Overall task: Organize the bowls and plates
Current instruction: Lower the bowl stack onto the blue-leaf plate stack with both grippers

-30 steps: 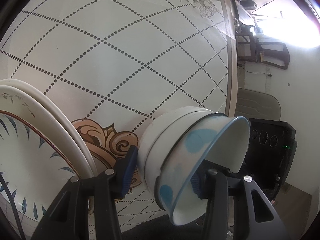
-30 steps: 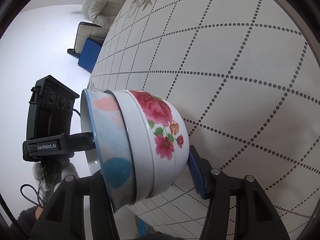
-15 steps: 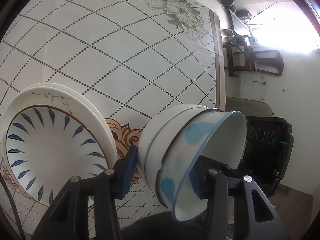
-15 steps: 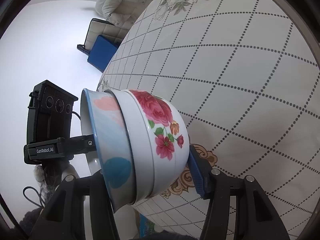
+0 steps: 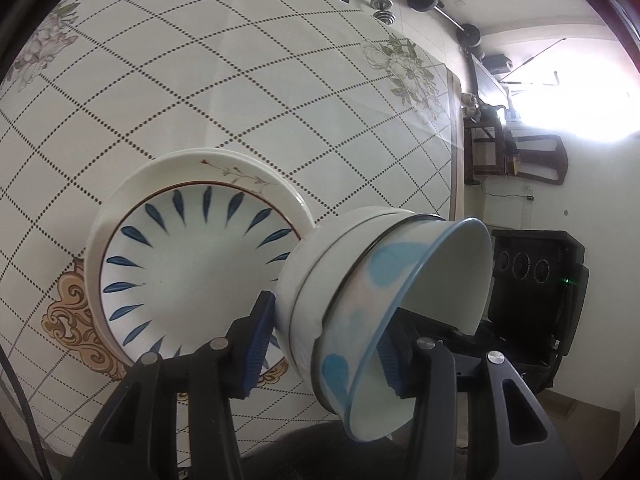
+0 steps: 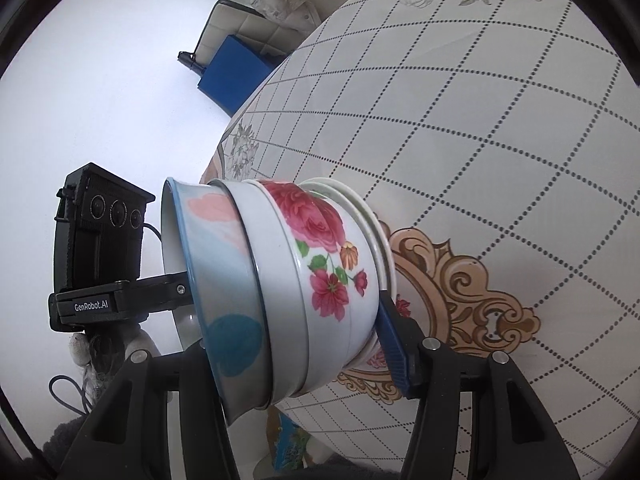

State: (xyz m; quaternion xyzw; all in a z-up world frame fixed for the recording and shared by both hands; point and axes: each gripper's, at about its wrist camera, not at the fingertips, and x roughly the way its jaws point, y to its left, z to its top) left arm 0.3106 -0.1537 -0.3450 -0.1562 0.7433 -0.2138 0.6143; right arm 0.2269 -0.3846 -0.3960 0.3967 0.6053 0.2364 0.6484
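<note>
Bowl stack (image 5: 360, 288), three nested, tipped sideways: clamped between both grippers, left gripper (image 5: 326, 338) and right gripper (image 6: 296, 340) each clenched on it, above the plates (image 5: 192, 264). Plates: stacked on the tablecloth (image 5: 240, 80).

Both wrist cameras look close along their fingers from opposite sides; each frames the same bowl stack (image 5: 360, 300) (image 6: 280, 292) at lower centre.
</note>
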